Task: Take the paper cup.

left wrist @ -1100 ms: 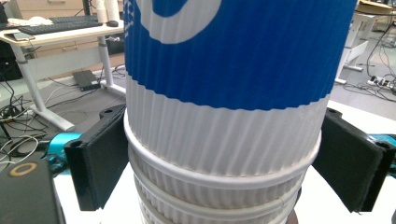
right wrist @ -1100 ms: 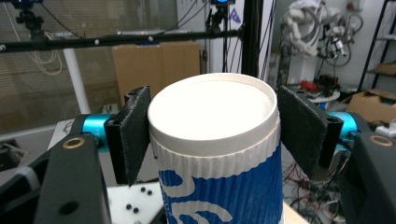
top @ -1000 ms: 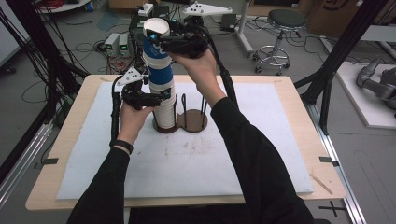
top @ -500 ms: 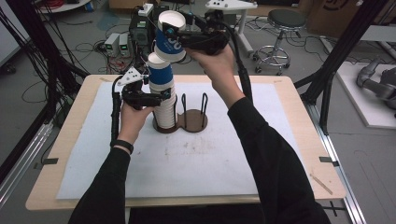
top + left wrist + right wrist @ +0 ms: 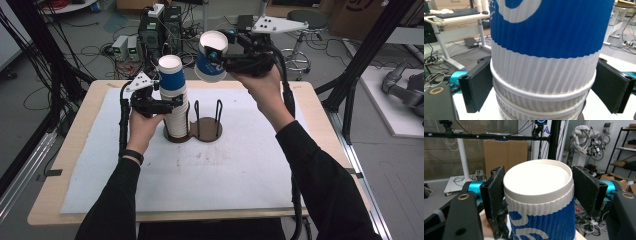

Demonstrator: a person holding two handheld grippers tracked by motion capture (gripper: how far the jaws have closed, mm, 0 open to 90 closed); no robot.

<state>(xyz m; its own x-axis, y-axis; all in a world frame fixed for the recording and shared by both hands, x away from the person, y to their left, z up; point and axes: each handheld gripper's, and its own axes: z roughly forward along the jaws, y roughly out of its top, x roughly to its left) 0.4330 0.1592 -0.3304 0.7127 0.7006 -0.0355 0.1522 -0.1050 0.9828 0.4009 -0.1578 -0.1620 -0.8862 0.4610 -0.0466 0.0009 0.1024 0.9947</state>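
Note:
A tall stack of ribbed paper cups (image 5: 174, 102), blue above and white below, stands upright in the left ring of a brown two-ring holder (image 5: 206, 131). My left gripper (image 5: 172, 105) is shut on the stack's middle; in the left gripper view its pads (image 5: 477, 85) press the rim of a cup in the stack (image 5: 544, 65). My right gripper (image 5: 220, 56) is shut on a single blue and white cup (image 5: 210, 59), held tilted in the air above and to the right of the stack. In the right gripper view the pads (image 5: 496, 192) clamp that cup (image 5: 541, 220) just under its rim.
The holder's right ring has two thin wire posts (image 5: 219, 112) standing up from it. A white mat (image 5: 200, 180) covers the wooden table (image 5: 320, 115). Black frame struts (image 5: 360, 60), cables and electronics boxes (image 5: 125, 47) lie beyond the far edge.
My right gripper has lifted the top cup off the stack and carried it up and to the right. The left gripper and the stack have stayed put.

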